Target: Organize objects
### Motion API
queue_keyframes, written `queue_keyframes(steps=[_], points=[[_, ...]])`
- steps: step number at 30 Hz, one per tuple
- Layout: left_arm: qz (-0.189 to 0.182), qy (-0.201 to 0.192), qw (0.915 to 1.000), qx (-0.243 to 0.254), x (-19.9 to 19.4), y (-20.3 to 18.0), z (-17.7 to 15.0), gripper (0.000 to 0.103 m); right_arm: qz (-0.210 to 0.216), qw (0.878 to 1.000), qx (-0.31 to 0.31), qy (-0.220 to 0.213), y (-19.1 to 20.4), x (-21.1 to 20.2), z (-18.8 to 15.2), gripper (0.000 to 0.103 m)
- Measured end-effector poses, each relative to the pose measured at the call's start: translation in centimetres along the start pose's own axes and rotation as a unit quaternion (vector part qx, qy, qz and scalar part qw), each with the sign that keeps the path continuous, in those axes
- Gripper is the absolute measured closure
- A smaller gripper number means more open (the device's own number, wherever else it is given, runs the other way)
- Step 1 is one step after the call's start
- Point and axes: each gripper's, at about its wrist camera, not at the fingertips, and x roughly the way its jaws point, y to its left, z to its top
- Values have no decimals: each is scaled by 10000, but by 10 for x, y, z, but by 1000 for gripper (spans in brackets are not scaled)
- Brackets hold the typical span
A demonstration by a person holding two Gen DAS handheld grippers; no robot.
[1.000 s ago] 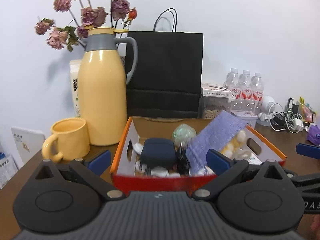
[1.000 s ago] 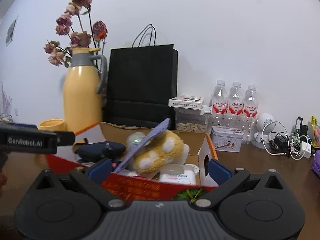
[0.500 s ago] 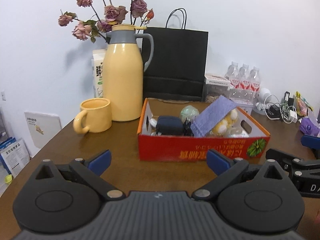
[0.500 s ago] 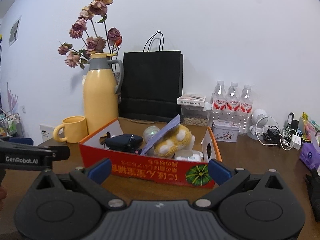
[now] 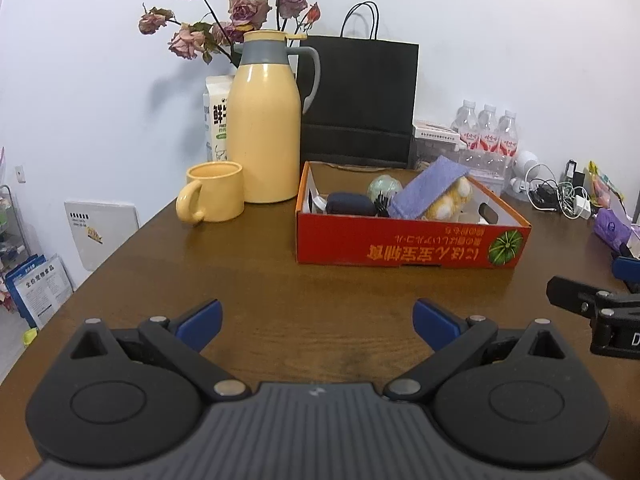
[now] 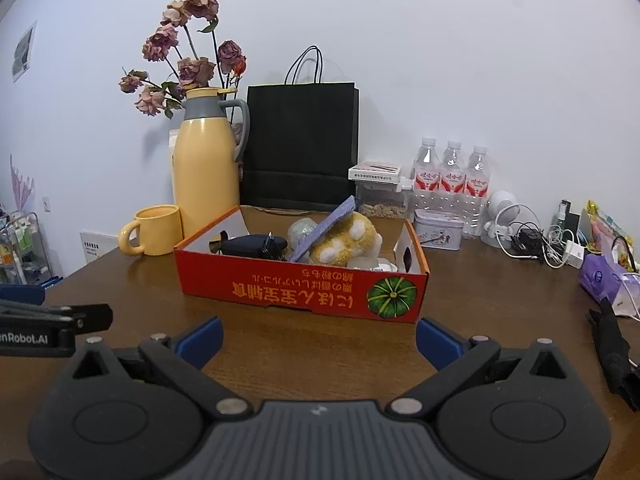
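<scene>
A red cardboard box (image 5: 408, 246) (image 6: 304, 288) stands on the brown table. Inside lie a dark blue pouch (image 5: 351, 204) (image 6: 248, 245), a purple cloth (image 5: 428, 190) (image 6: 326, 222) leaning on a yellow plush toy (image 5: 450, 200) (image 6: 348, 240), and a pale green ball (image 5: 383, 185) (image 6: 302, 230). My left gripper (image 5: 316, 322) is open and empty, well back from the box. My right gripper (image 6: 318, 338) is open and empty too, just short of the box's front wall. Each gripper shows at the edge of the other's view.
A yellow thermos jug (image 5: 266, 128) (image 6: 206, 164) and yellow mug (image 5: 214, 198) (image 6: 154, 230) stand left of the box, a black paper bag (image 5: 360, 100) (image 6: 302, 144) behind it. Water bottles (image 6: 452, 172), a tin (image 6: 438, 234), tangled cables (image 6: 536, 240) and a purple pack (image 6: 600, 280) crowd the right.
Both grippers have pulled back from above the box toward the table's near side; the box now sits farther off and its whole front wall shows. Both stay open and empty.
</scene>
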Motion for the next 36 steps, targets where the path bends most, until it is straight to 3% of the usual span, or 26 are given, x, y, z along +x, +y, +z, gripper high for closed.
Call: queue_keyframes(steps=[36], points=[[-35,72,9999,63,-1,-4,-5,0,-90,9999,9,78,-3,-5,-6,0]])
